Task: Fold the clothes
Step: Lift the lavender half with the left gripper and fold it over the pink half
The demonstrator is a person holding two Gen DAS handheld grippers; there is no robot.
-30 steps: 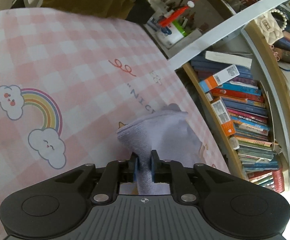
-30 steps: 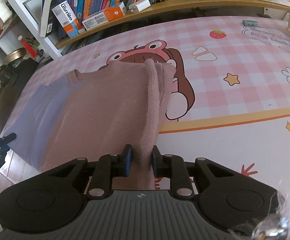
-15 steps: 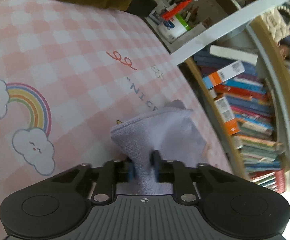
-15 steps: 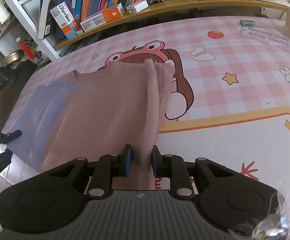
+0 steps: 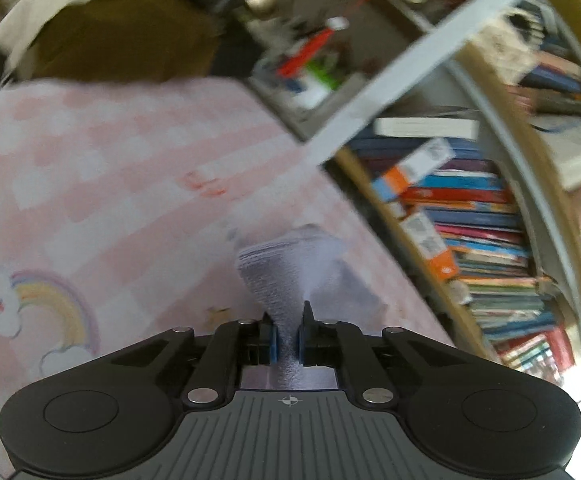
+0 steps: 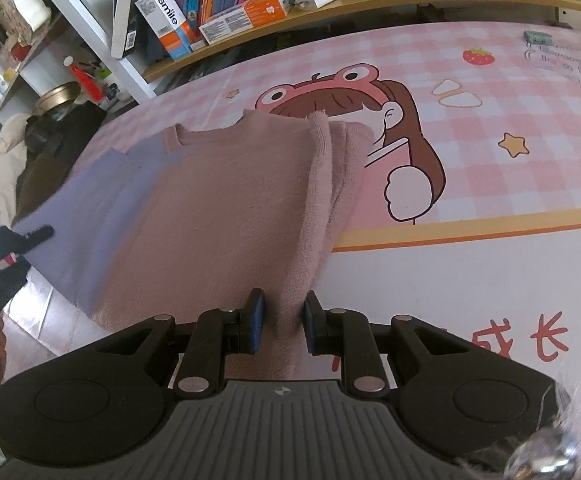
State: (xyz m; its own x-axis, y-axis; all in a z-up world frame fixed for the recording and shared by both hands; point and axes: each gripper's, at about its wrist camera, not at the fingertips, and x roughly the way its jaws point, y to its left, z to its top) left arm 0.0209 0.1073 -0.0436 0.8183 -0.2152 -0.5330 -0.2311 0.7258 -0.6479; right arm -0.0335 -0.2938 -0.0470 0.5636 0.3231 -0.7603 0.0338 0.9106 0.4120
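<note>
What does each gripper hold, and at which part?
Both hold one sweater: the left gripper pinches a fold of its lilac side; the right gripper pinches a raised fold of its pink side.

pink and lilac sweater (image 6: 218, 208) on a pink-checked cartoon-print tablecloth (image 6: 490, 128); black tongs (image 6: 280, 320)

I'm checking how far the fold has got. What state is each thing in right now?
Left gripper: shut on the sweater's lilac part, lifted off the cloth.
Right gripper: shut on the sweater's bunched pink edge.
Sweater: mostly flat, right side raised in a ridge, not yet folded over.
Tablecloth: spread flat under it.
</note>
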